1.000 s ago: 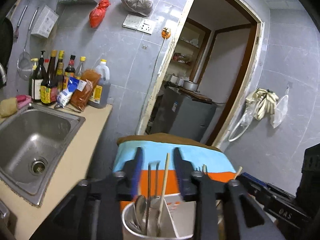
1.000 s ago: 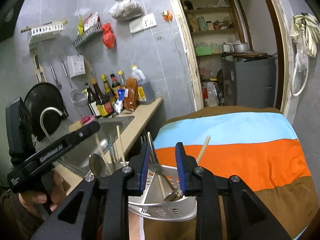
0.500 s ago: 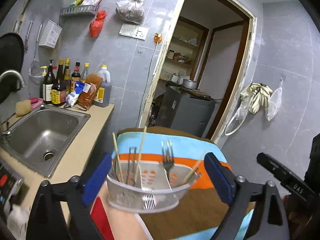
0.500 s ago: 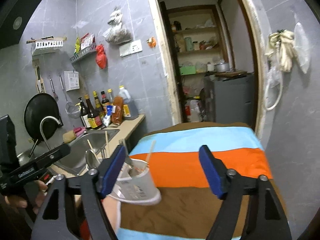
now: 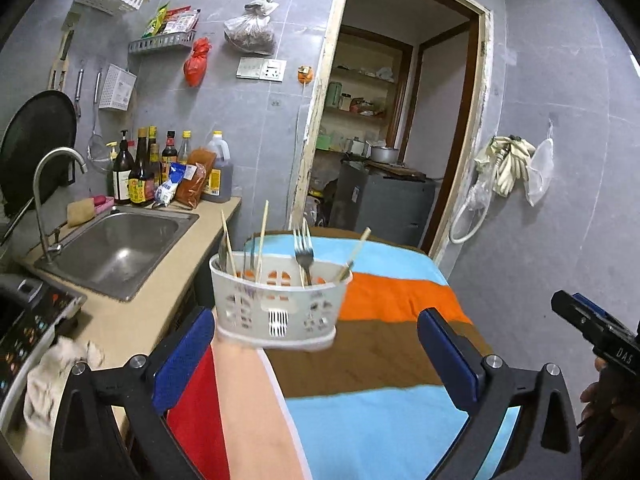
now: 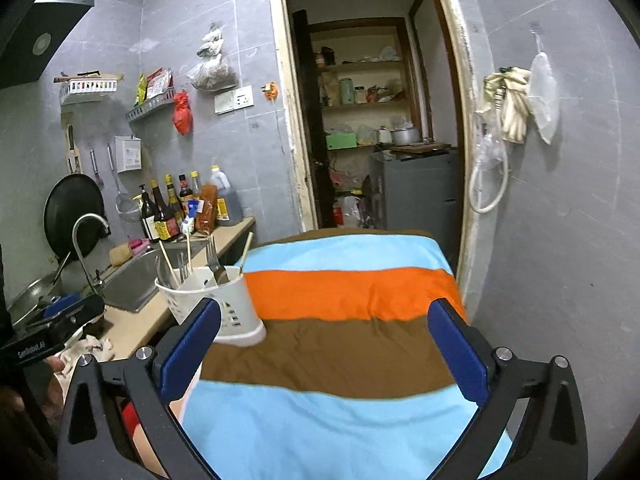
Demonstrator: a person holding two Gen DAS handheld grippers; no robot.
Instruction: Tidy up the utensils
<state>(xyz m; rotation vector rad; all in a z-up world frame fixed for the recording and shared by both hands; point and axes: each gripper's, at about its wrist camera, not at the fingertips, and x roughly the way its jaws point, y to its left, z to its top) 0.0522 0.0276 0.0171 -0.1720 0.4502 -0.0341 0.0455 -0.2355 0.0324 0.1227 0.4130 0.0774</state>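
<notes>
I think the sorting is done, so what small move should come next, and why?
Probably keep both hands back and stop. The left gripper and right gripper have just been opening, with nothing between their fingers, and the fork and chopsticks stand in the white utensil holder on the striped cloth.

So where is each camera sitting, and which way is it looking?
Left wrist view: sits on the left gripper, open, looking forward at the utensil basket on the striped cloth, sink to its left; a hand on the right gripper shows at the right edge.
Right wrist view: sits on the right gripper, open, facing the doorway; the left gripper shows at the left edge.
Both share the basket, cloth, sink and doorway.
</notes>
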